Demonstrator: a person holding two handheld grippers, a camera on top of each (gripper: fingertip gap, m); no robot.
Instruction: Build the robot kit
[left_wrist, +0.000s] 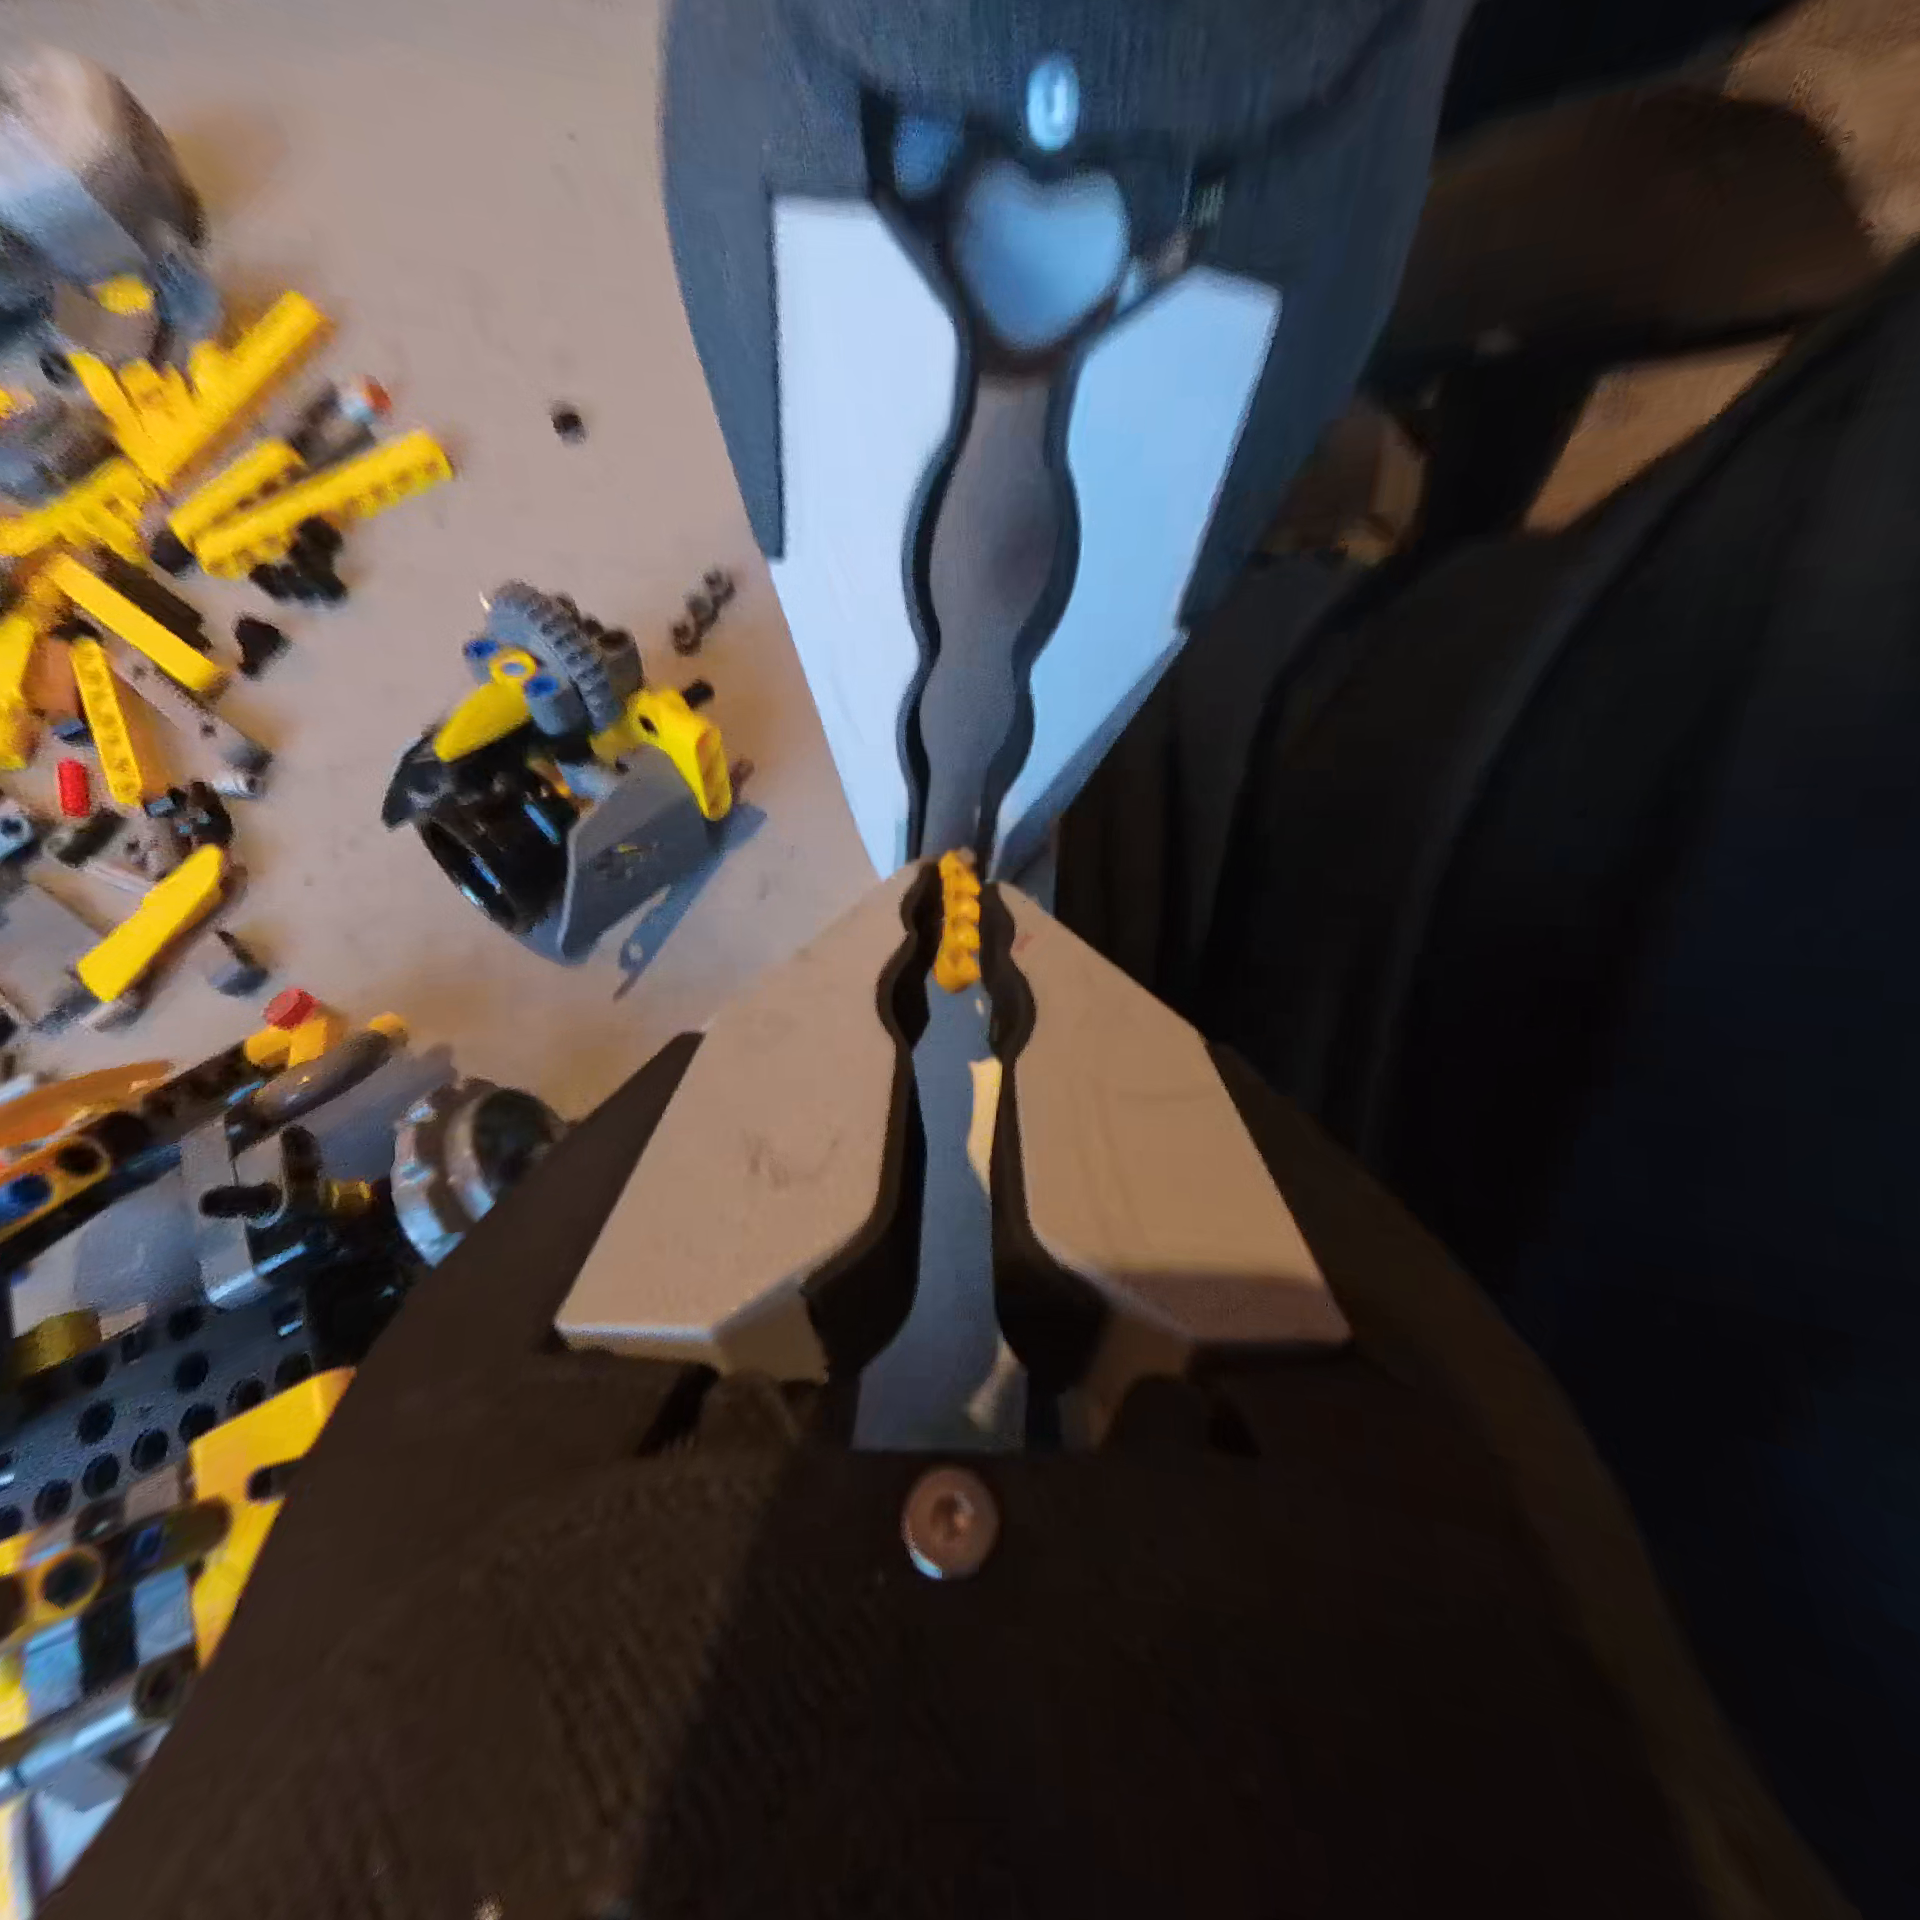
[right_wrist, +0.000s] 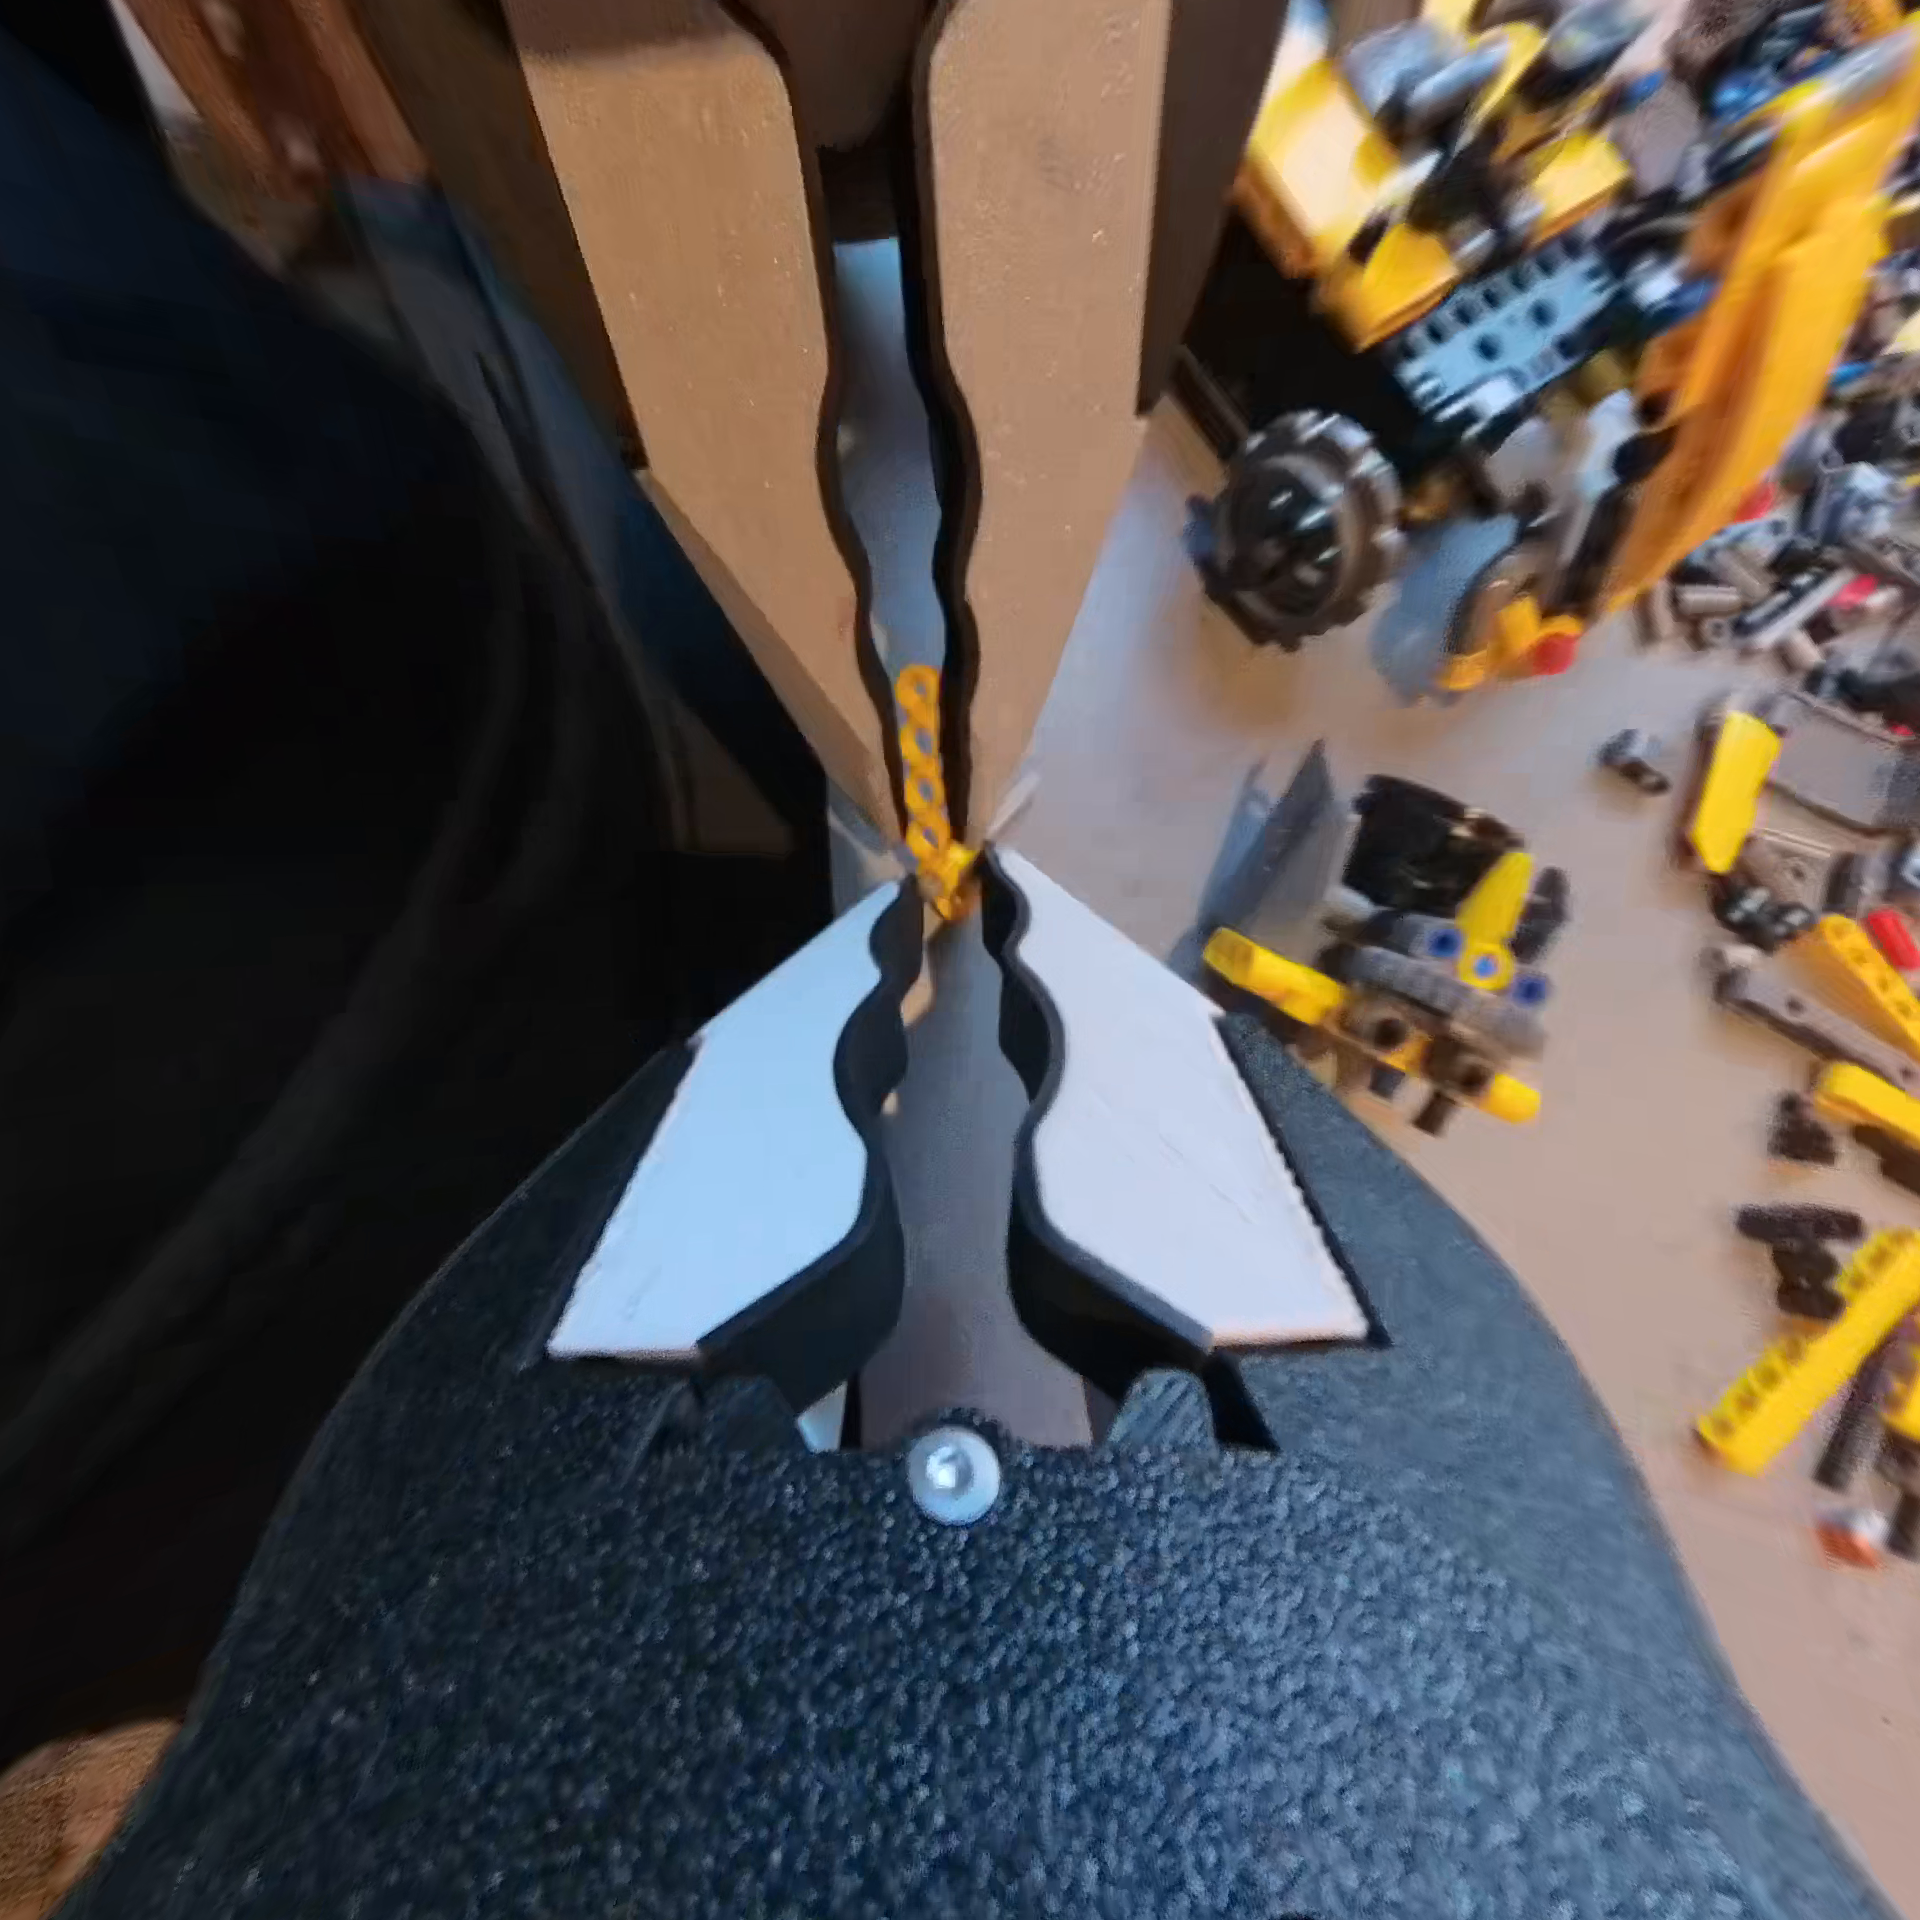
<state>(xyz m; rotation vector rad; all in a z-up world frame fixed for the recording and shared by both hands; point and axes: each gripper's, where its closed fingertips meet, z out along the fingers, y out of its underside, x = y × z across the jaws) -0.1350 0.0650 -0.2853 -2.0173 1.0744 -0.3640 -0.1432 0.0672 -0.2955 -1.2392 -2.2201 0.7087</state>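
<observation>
A small orange-yellow beam with several holes (left_wrist: 956, 925) is pinched between the tan fingertips of my left gripper (left_wrist: 956, 891), which is shut on it. My right gripper (left_wrist: 951, 844), with white pads, comes in from above, tip to tip with the left. In the right wrist view my right gripper (right_wrist: 948, 875) closes on the near end of the same beam (right_wrist: 920, 758), while the left gripper (right_wrist: 933, 821) holds the rest of it from above. Both grippers hold the beam in the air beside the table's edge.
A beige table (left_wrist: 488, 208) carries many loose yellow, black and grey construction pieces (left_wrist: 239, 488). A small assembly with a black wheel and grey gear (left_wrist: 561, 790) lies near the grippers. A larger yellow and black vehicle build (right_wrist: 1538, 260) stands beyond. A person's dark clothing (left_wrist: 1558, 1039) is close by. Only a small space, under 4 cm, lies between the two pairs of fingers.
</observation>
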